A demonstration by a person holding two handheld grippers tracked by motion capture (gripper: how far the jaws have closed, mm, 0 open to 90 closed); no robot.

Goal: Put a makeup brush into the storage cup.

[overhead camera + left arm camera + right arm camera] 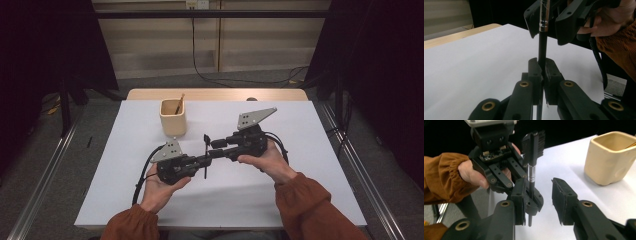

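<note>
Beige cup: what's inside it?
The beige cup holds one thin brown stick, leaning on the rim. Its lower end and the cup's bottom are hidden by the wall.

black brush (533, 157) with silver ferrule, black grippers, cream cup (173, 118), white desk (125, 165) with wood far edge, rust-orange sleeves (310, 202).

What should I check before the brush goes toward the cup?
1. Left gripper shut on the brush handle: ok.
2. Right gripper clear of the handle: ok, jaws stand apart and no pad presses it.
3. Brush upright, bristle head on top: ok.
4. Cup standing upright on the table: ok.
5. Room in the cup beside the wooden stick: cannot tell.
</note>
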